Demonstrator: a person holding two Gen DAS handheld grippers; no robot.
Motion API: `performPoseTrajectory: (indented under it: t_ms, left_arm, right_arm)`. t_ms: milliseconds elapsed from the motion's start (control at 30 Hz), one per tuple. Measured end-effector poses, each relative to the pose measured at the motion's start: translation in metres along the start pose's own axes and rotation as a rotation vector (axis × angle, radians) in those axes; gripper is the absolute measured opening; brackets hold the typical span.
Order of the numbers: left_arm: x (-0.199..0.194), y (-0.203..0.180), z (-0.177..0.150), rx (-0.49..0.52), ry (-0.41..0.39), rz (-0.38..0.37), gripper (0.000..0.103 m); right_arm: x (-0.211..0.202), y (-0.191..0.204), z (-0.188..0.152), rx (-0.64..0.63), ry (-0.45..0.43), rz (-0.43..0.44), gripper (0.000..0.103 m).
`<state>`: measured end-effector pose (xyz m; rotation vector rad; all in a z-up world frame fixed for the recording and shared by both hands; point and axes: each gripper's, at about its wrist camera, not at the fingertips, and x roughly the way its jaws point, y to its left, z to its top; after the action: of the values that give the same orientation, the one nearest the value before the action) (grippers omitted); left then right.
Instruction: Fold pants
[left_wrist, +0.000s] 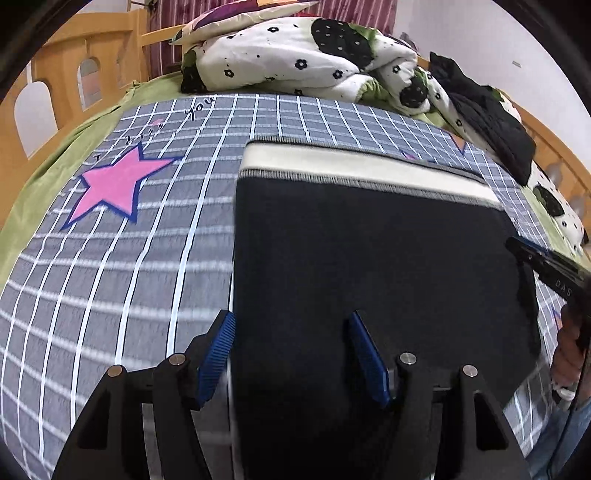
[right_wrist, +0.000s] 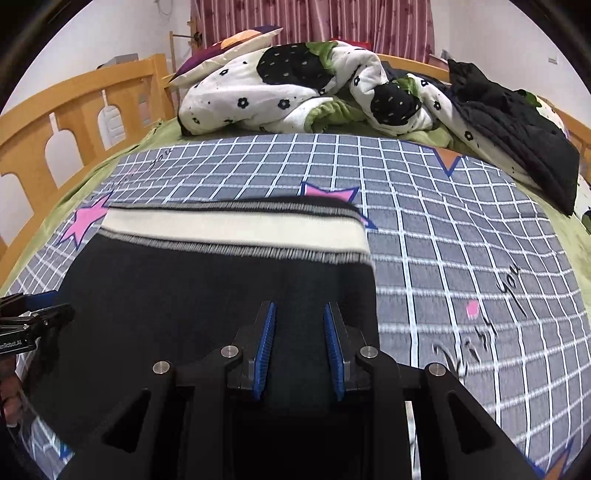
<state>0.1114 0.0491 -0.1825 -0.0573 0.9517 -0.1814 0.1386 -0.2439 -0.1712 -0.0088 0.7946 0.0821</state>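
Black pants (left_wrist: 369, 258) with a cream waistband (left_wrist: 354, 162) lie flat on the checked bedsheet, waistband at the far end. My left gripper (left_wrist: 291, 321) is open over the pants' left edge, one blue finger (left_wrist: 218, 354) off the cloth and one over it. In the right wrist view the pants (right_wrist: 184, 295) and waistband (right_wrist: 236, 229) lie ahead. My right gripper (right_wrist: 299, 314) is open above the pants near their right edge, with black cloth between its fingers. Each gripper shows at the other view's edge, the right gripper (left_wrist: 546, 262) and the left gripper (right_wrist: 29, 317).
A grey checked sheet (left_wrist: 110, 277) with pink stars (left_wrist: 114, 184) covers the bed. A crumpled white floral quilt (right_wrist: 295, 85), a pillow (right_wrist: 229, 48) and a black garment (right_wrist: 517, 125) lie at the far end. A wooden bed rail (right_wrist: 74, 103) runs along the left.
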Motion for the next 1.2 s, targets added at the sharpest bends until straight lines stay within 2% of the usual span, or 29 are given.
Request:
performPoseTrajectory:
  t_ms: [100, 333, 500, 600, 667, 733, 800, 867, 967, 1000, 1067, 1133, 1200]
  left_arm:
    - [-0.010, 0.008, -0.016, -0.035, 0.016, -0.043, 0.062]
    - [-0.027, 0.010, -0.041, -0.026, 0.025, -0.051, 0.062]
    - [-0.047, 0.000, -0.061, 0.094, 0.028, -0.050, 0.062]
    - [-0.056, -0.006, -0.074, 0.200, 0.027, -0.012, 0.062]
    - [-0.056, -0.009, -0.085, 0.276, 0.065, 0.028, 0.062]
    - [-0.055, -0.009, -0.097, 0.341, 0.056, 0.120, 0.062]
    - [-0.053, -0.006, -0.100, 0.338, 0.055, 0.138, 0.061]
    - [-0.052, -0.002, -0.097, 0.306, 0.052, 0.123, 0.059]
    - [-0.047, -0.004, -0.094, 0.294, 0.033, 0.158, 0.055]
    - [-0.046, -0.005, -0.093, 0.286, 0.033, 0.148, 0.054]
    - [-0.047, -0.005, -0.090, 0.253, 0.019, 0.110, 0.040]
    - [-0.050, -0.004, -0.087, 0.219, 0.011, 0.057, 0.038]
    - [-0.049, -0.005, -0.089, 0.248, 0.034, 0.053, 0.039]
  right_arm:
    - [-0.016, 0.004, -0.014, -0.010, 0.006, -0.004, 0.026]
    - [-0.039, 0.008, -0.044, -0.002, 0.044, 0.008, 0.026]
    - [-0.051, 0.009, -0.065, 0.006, 0.050, 0.006, 0.027]
    - [-0.057, 0.009, -0.073, 0.004, 0.055, 0.012, 0.027]
    - [-0.058, 0.008, -0.075, 0.005, 0.059, 0.018, 0.027]
    - [-0.058, 0.009, -0.076, -0.003, 0.061, 0.018, 0.027]
    - [-0.058, 0.009, -0.077, -0.009, 0.059, 0.016, 0.027]
    - [-0.056, 0.010, -0.075, -0.009, 0.059, 0.017, 0.027]
    - [-0.055, 0.009, -0.073, -0.006, 0.057, 0.021, 0.027]
    - [-0.055, 0.009, -0.072, -0.004, 0.056, 0.022, 0.027]
    - [-0.053, 0.009, -0.072, -0.006, 0.055, 0.022, 0.027]
    - [-0.052, 0.009, -0.072, -0.011, 0.052, 0.019, 0.027]
    - [-0.052, 0.008, -0.072, -0.016, 0.050, 0.019, 0.027]
